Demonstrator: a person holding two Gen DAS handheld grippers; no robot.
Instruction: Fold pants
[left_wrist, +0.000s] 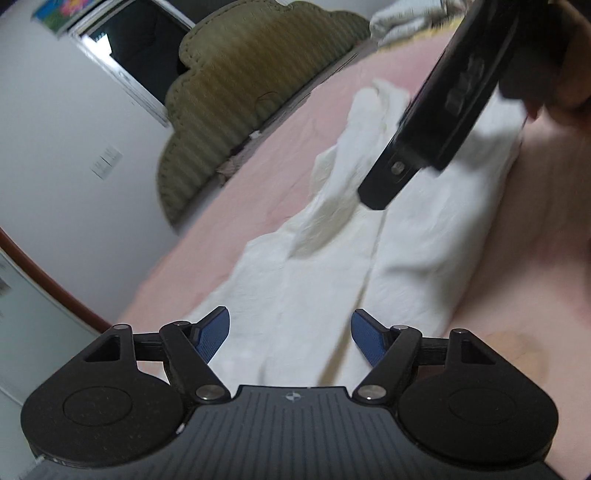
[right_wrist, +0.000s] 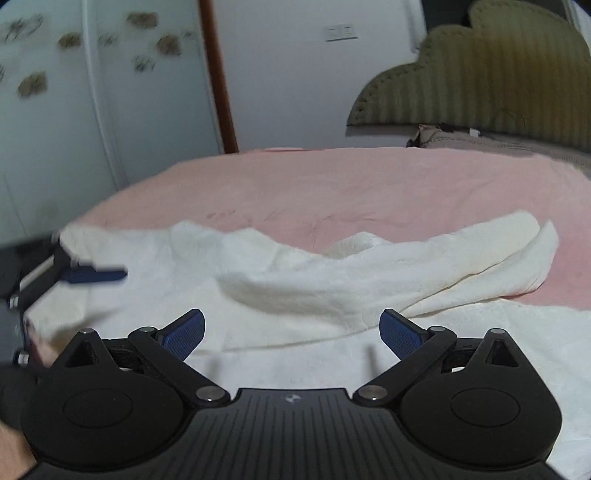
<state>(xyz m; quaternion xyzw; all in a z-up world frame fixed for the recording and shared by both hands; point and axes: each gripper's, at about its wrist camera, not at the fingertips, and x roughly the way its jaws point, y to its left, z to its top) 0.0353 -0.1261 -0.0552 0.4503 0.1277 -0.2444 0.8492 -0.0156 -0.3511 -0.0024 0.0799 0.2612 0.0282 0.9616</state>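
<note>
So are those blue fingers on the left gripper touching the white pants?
Apart. The left wrist view shows the left gripper open, fingers empty above the pants.

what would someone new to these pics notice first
The white pants stand out first, lying rumpled across the middle of the pink bed cover, one leg draped loosely over the rest. Next come the two open grippers above them: the right gripper with blue-padded fingers spread wide and nothing between them, and the left gripper likewise empty. Behind the bed rises a scalloped olive headboard.
</note>
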